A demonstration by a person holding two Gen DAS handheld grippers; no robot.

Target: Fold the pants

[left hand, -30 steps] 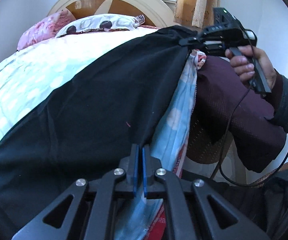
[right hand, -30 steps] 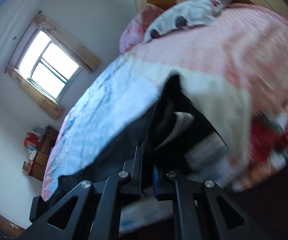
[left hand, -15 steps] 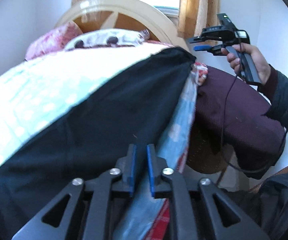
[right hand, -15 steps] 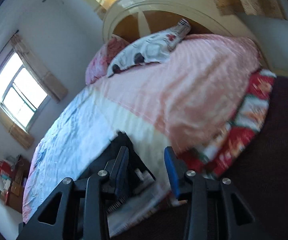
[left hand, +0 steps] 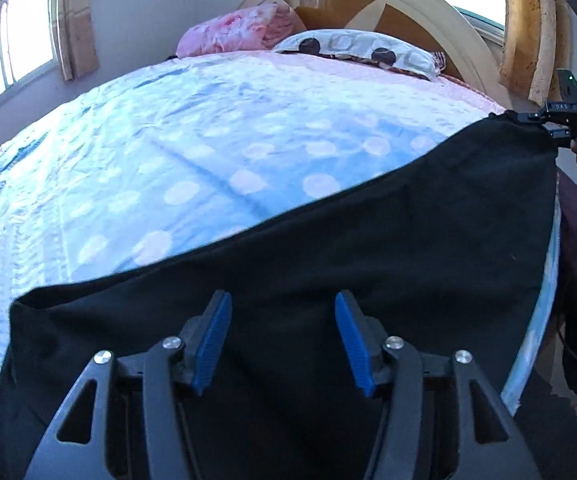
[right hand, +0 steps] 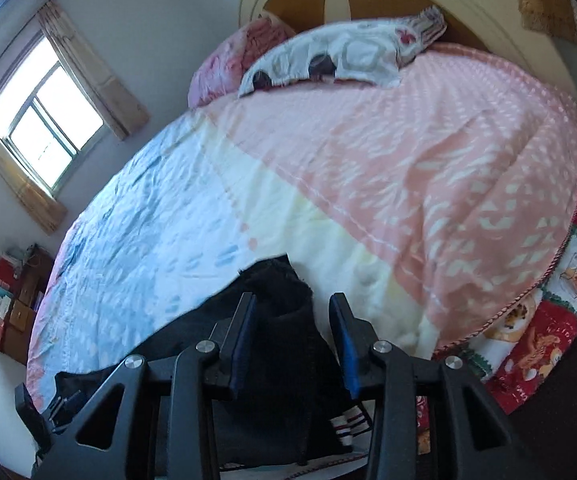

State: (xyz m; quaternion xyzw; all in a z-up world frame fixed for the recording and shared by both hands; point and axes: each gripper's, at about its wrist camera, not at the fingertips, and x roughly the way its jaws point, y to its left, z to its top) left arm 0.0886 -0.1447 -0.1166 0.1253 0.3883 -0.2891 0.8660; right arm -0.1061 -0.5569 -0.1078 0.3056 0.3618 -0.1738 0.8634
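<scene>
Bedroom setup here: a big bed [right hand: 248, 216] with a pale blue dotted quilt [left hand: 192, 160] and a pink patterned blanket [right hand: 448, 184] toward the head. Curved cream headboard [left hand: 376, 4] with brown wood panels, a pink pillow [left hand: 240, 32] and a white patterned pillow [left hand: 360, 46] against it. White walls, one window [right hand: 44, 108] with tan curtains letting in bright daylight (pretty blown out), another window behind the headboard. In the far corner, a low wooden cabinet [right hand: 18, 316] stacked with red boxes.
</scene>
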